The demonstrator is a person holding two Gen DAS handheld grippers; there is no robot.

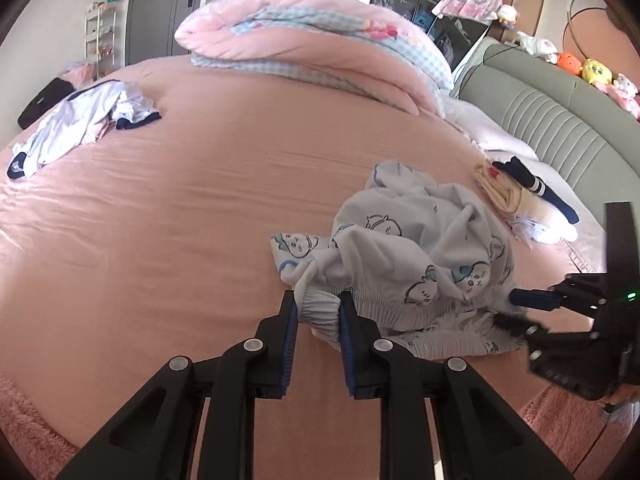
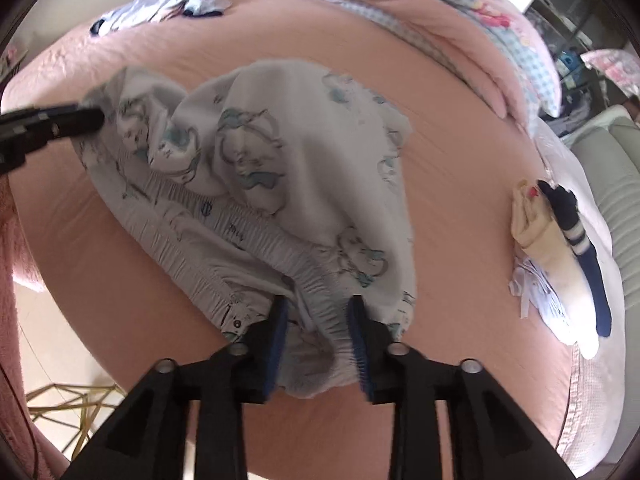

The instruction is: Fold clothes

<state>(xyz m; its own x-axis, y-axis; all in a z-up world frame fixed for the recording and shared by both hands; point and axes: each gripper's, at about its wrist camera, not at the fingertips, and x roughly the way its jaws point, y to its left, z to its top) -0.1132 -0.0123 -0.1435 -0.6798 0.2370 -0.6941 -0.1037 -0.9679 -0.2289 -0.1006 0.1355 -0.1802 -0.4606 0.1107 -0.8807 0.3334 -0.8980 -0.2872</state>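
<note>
left wrist view: the left hand-held gripper [image 1: 318, 306] has its jaws parted, with a bunched end of the elastic waistband [image 1: 320, 312] of the pants [image 1: 420, 256] sitting between the blue pads [image 1: 346, 320]. the gap looks too wide for a firm clamp, so i judge it not yet closed on the cloth, only straddling it. the pants lie crumpled on the pink bed [image 1: 180, 208], near its front edge. the right hand-held gripper [image 1: 510, 308] reaches in from the right at the other end of the waistband; from here i cannot tell whether it grips. a folded stack [image 1: 520, 200] lies just beyond, a white shirt [image 1: 80, 120] far left, a rolled quilt [image 1: 312, 48] at the back.

right wrist view: the right hand-held gripper [image 2: 318, 320] is likewise spread, its jaws either side of a gathered waistband fold, the cloth loose between them. the pants [image 2: 280, 152] heap up ahead, a cartoon print showing. the left hand-held gripper [image 2: 96, 120] meets their far corner.

handling: the fabric looks thin, soft and light, so it will sag and drape rather than hold shape. the elastic band is the thickest, least slippery part and the best place to pinch, one corner per gripper, then lift and pull apart to flatten. a grip on single-layer cloth could slip out.
</note>
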